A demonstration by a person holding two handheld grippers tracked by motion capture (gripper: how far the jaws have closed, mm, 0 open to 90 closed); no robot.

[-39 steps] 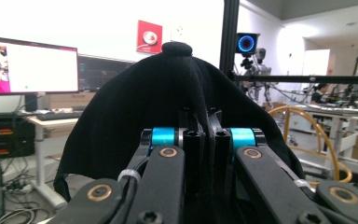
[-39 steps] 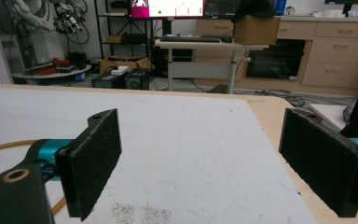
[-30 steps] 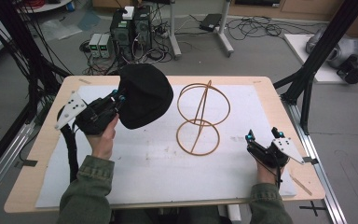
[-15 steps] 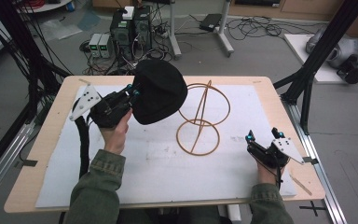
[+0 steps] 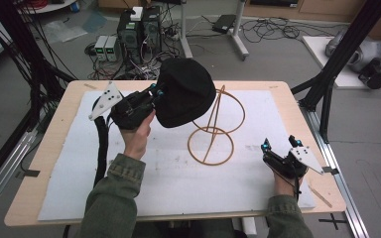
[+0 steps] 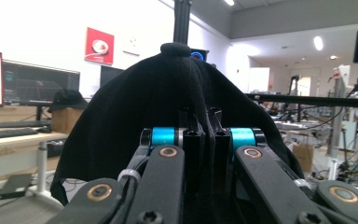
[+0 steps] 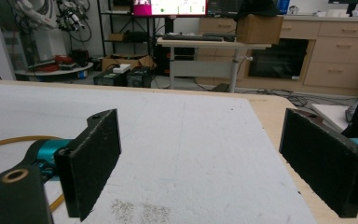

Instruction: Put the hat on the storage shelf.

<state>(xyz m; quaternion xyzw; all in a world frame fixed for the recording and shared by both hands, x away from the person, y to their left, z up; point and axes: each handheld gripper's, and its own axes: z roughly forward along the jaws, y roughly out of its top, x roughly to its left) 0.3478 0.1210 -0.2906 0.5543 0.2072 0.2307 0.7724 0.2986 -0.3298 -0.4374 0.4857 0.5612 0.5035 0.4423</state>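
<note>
Looking down from the high view, a black hat [image 5: 186, 98] is held up in the air by the left hand-held gripper [image 5: 155, 93], which pinches the hat's edge. The hat hangs over the top of a gold wire stand [image 5: 217, 127], and I cannot tell if the two touch. The stand has a round ring lying flat on the white sheet [image 5: 168, 173] and a second ring standing up. The sheet covers most of the wooden tabletop [image 5: 54, 148]. The right hand-held gripper [image 5: 279, 145] sits low near the right edge of the sheet, well apart from the stand, with its jaws spread and nothing in them. Green sleeves [image 5: 111, 198] come in from the bottom. In the left gripper view, the left hand-held gripper [image 6: 204, 122] has its two black jaws squeezed close together on a fold of the black hat [image 6: 158, 102], and the hat rises up like a dark hill with a little button on top. In the right gripper view, the right hand-held gripper [image 7: 200, 140] has its jaws wide apart over the white sheet [image 7: 182, 140]. A bit of the gold wire stand [image 7: 9, 142] peeks in at the left.
</note>
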